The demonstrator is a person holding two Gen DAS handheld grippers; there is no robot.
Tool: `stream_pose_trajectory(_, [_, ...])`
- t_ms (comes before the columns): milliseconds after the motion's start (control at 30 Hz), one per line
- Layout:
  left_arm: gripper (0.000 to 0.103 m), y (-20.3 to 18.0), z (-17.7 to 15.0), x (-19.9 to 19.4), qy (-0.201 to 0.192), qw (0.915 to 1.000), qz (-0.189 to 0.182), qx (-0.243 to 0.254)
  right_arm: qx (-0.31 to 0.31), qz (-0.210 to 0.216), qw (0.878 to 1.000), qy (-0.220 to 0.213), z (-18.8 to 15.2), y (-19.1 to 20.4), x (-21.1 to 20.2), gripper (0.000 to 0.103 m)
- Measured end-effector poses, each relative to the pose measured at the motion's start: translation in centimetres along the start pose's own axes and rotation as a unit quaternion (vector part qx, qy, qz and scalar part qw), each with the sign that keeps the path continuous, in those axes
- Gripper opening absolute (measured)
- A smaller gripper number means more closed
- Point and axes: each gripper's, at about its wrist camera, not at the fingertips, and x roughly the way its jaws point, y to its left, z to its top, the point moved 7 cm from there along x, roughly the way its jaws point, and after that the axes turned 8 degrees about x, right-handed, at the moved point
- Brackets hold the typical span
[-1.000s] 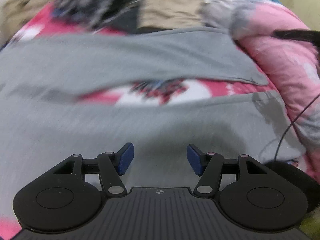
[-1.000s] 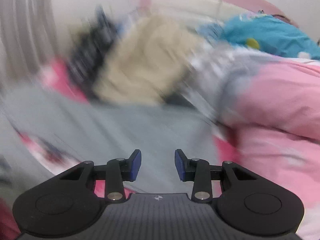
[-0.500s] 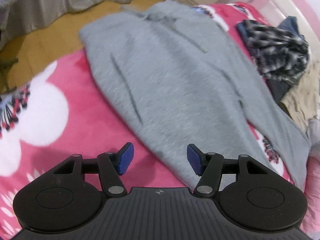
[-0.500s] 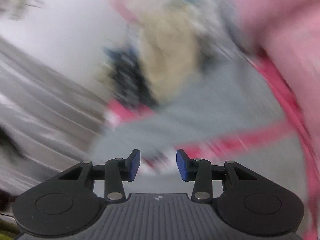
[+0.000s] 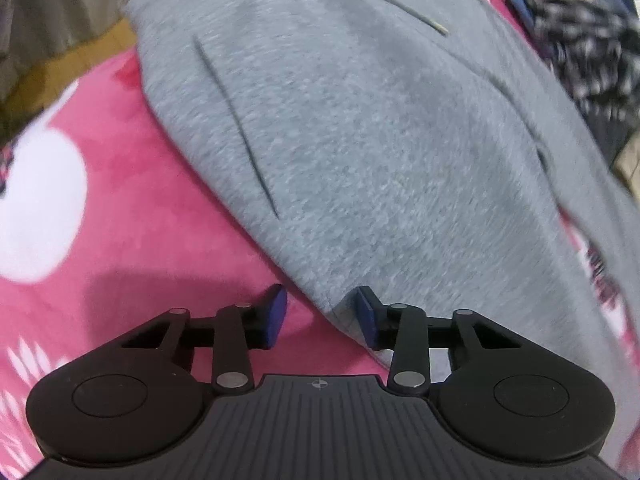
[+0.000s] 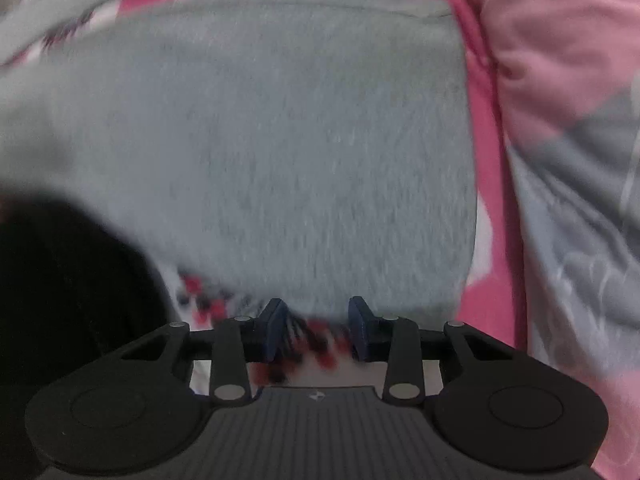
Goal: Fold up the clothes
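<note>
A big grey garment (image 5: 360,140) made of soft fuzzy cloth lies spread out flat on a bed with a pink blanket (image 5: 132,208) that has white shapes on it. In the left wrist view, the left gripper (image 5: 321,317) is down low at the near edge of the grey garment. Its two blue fingers are spread apart, and a corner of the grey cloth sits in the gap between them, close to the right finger. The fingers are not squeezing the cloth. A thin grey string (image 5: 400,6) lies on the far part of the garment, and a long dark slit like a pocket (image 5: 236,128) runs down its left side. Far to the right there is a heap of black and white clothes (image 5: 588,48). At the far left you can see a bit of brown floor (image 5: 76,64). In the right wrist view, the picture is blurry. The right gripper (image 6: 316,330) is also spread open and holds nothing. It hangs over the blanket just at the near edge of the grey garment (image 6: 280,152). To the right lies a puffy light pink and grey quilt (image 6: 560,120). At the near left there is a big dark shape (image 6: 60,300), and I cannot tell what it is.
</note>
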Motion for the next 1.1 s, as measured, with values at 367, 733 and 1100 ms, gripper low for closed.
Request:
stream_pose_trajectory(367, [0.037,-1.0,0.0,0.2,0.003,0.9991,0.031,0.027,-0.163,0.063,0.969,-0.175,10.1,10.5,-4.6,0.038])
stream_pose_trajectory(733, [0.037,-1.4,-0.4,0.3,0.000,0.9975,0.041,0.057,-0.193,0.134,0.953,-0.192,17.1,20.6,-0.3,0.036])
stream_pose_trajectory(1100, [0.038,-1.6,-1.7,-0.2,0.000,0.9930,0.060,0.101,-0.195,0.262,0.930,-0.168,17.2,28.1,-2.2,0.029])
